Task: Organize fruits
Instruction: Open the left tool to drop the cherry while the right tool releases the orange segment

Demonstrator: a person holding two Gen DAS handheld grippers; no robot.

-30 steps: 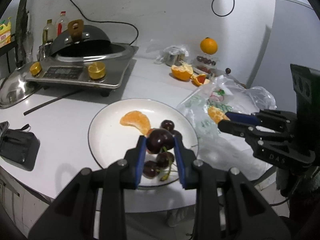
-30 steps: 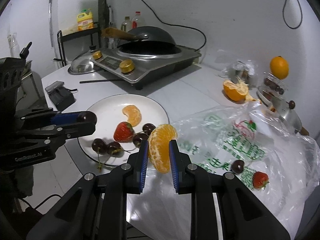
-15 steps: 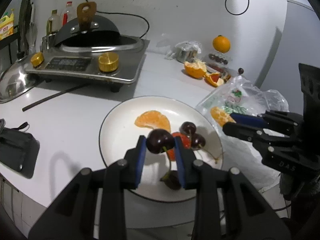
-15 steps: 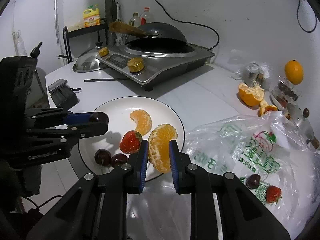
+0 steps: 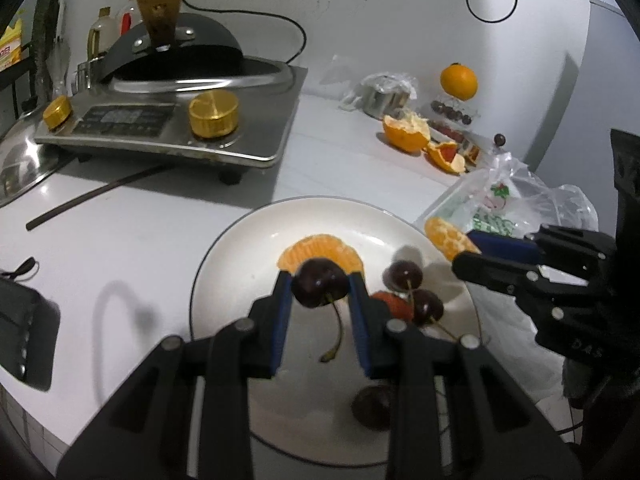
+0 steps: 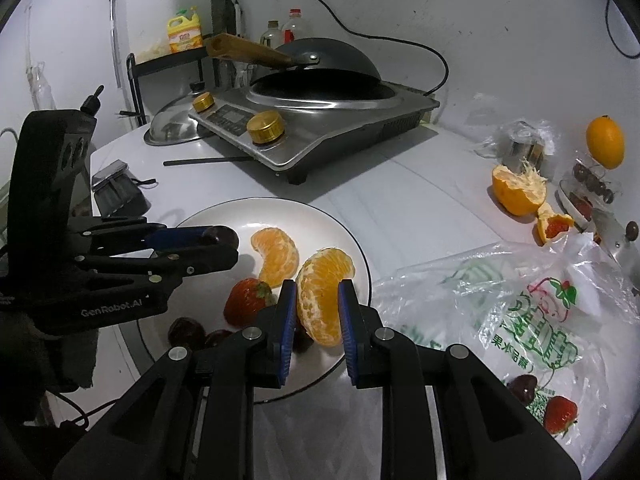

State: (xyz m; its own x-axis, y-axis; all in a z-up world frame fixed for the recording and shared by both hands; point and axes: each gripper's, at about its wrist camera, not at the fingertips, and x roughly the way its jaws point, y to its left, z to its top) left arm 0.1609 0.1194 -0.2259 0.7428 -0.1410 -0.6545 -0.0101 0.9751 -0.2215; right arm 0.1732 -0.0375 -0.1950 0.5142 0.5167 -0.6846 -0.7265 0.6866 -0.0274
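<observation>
1. worktop (image 6: 400,184): the white surface under everything you see; the induction cooker (image 6: 320,120) sits toward 12 o'clock in the right wrist view, well apart from the fruit.
2. plastic bag (image 6: 500,300): crumpled at 3 o'clock of the plate, with a loose strawberry (image 6: 560,420) and a cherry still on it, so the task looks only partly done.
3. plate (image 5: 240,248): the likely drop site. it already carries an orange segment (image 6: 276,256), a strawberry and several cherries.
4. your right gripper (image 6: 318,312): jaws closed on the orange piece (image 6: 324,296), which stands on end, long axis running 12 to 6 o'clock between the pads. it hangs over the plate's 3 o'clock rim, near the bag.
5. your left gripper (image 5: 320,288): jaws closed on a dark cherry (image 5: 320,284), stem trailing toward 6 o'clock. it hangs over the plate's middle, the lying segment just behind it at 12 o'clock.
6. deciding relation: bare plate lies below the left gripper and toward 9 o'clock; the right gripper is only at the rim. the left hand seems better placed to release first; the right probably needs to travel further inward.
</observation>
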